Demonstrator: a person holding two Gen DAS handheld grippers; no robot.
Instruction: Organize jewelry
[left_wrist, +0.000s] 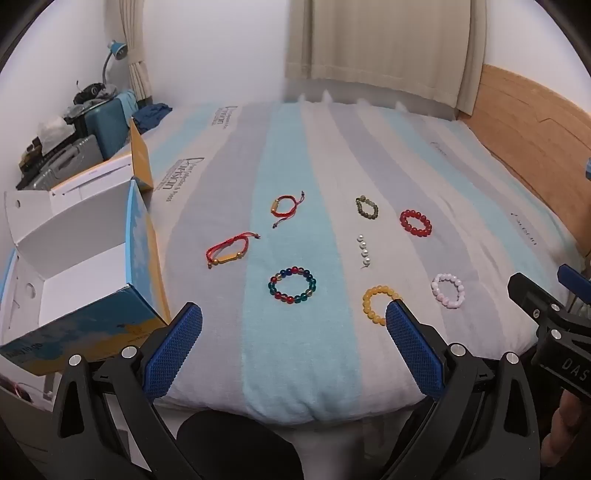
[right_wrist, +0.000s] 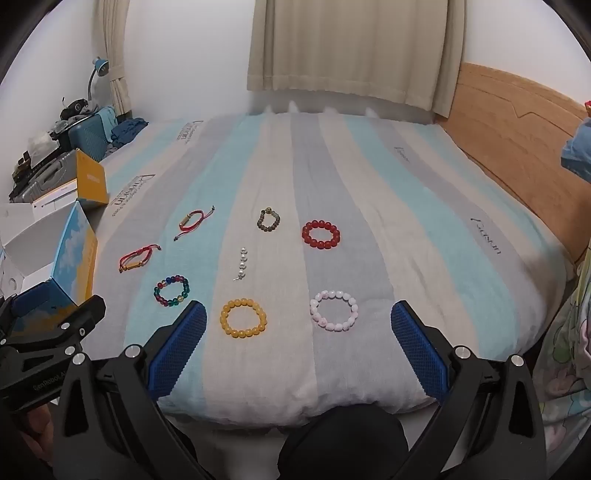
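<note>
Several bracelets lie spread on a striped bedspread (left_wrist: 332, 155). Nearest me are a multicoloured bead bracelet (left_wrist: 291, 285), a yellow bead bracelet (right_wrist: 243, 318) and a pale pink bead bracelet (right_wrist: 334, 310). Farther back lie two red cord bracelets (left_wrist: 228, 250) (left_wrist: 286, 207), a short pearl strand (right_wrist: 242, 264), a dark olive bead bracelet (right_wrist: 268, 220) and a red bead bracelet (right_wrist: 320, 234). My left gripper (left_wrist: 293, 325) hovers open above the bed's near edge, its right finger covering part of the yellow bracelet. My right gripper (right_wrist: 298, 325) is open too, with nothing between its fingers.
An open white box with a blue and yellow outside (left_wrist: 88, 258) stands at the bed's left edge. Suitcases (left_wrist: 103, 129) and clutter fill the far left corner. A wooden headboard (right_wrist: 517, 122) runs along the right. Curtains (right_wrist: 351, 48) hang behind the bed.
</note>
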